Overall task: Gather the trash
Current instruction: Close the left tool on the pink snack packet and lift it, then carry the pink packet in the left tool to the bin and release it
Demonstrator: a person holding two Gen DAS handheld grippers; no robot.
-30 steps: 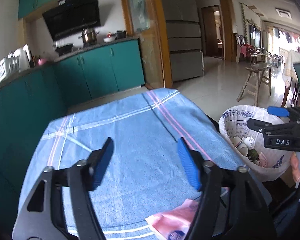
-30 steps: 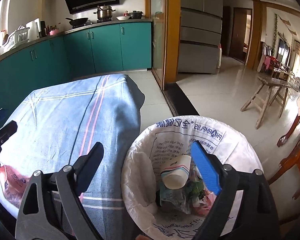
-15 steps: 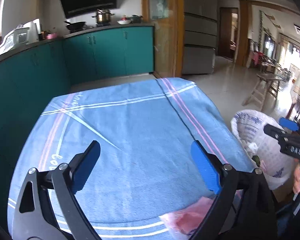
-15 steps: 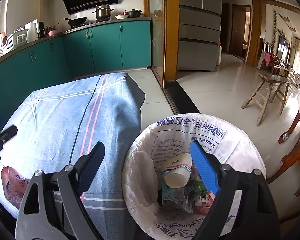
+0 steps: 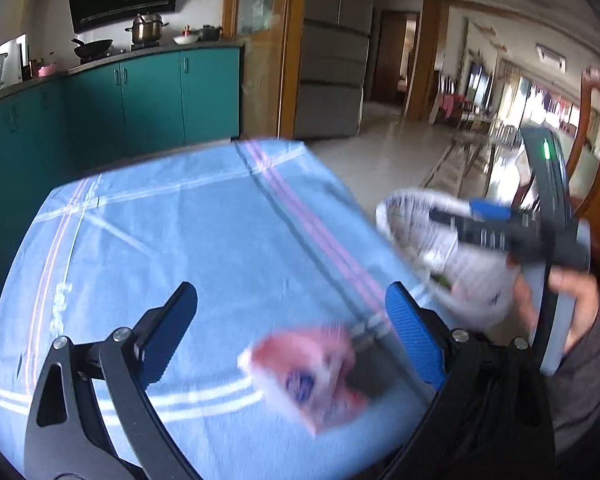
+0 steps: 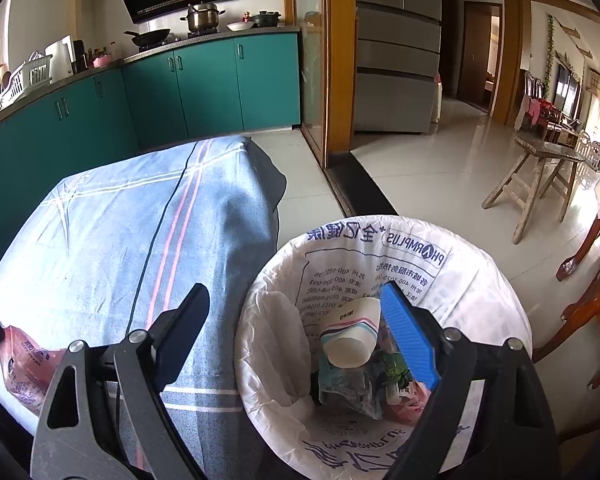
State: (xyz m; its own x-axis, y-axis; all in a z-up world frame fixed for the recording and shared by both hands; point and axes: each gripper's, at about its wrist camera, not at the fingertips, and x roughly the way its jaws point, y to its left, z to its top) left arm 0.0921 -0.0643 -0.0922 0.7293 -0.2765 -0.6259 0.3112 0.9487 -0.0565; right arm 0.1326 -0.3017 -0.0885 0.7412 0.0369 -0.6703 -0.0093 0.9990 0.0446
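Lettering is what stands out most from my right side: the white liner of the trash bin (image 6: 384, 344) is printed in dark blue, and along its far rim I can read "PHARMPLUS" upside down, next to large Chinese characters and a block of smaller lines with numbers starting "400-", too fine to read through. My right gripper (image 6: 296, 332) hangs above the near rim of that bin with its jaws spread wide and nothing between them. Inside the bin lies a paper cup (image 6: 352, 338) with pink and teal stripes, tipped on its side on top of crumpled wrappers (image 6: 352, 390) and some green leafy scraps. The bin stands on the tiled floor just beside the table with the blue striped cloth (image 6: 112, 240). My left gripper (image 5: 292, 332) is over that cloth near its front edge, jaws likewise wide apart and holding nothing. Lying on the cloth between and a little below its fingers is a pink plastic packet (image 5: 312, 376) with a round blue logo; the picture is blurred there and I cannot read the logo. The same packet shows at the front left corner of the table in the right view (image 6: 24, 364), covered in small print that is too small to make out. White lettering is woven into the cloth (image 5: 60, 308) near its left side, but I cannot read it with any certainty.
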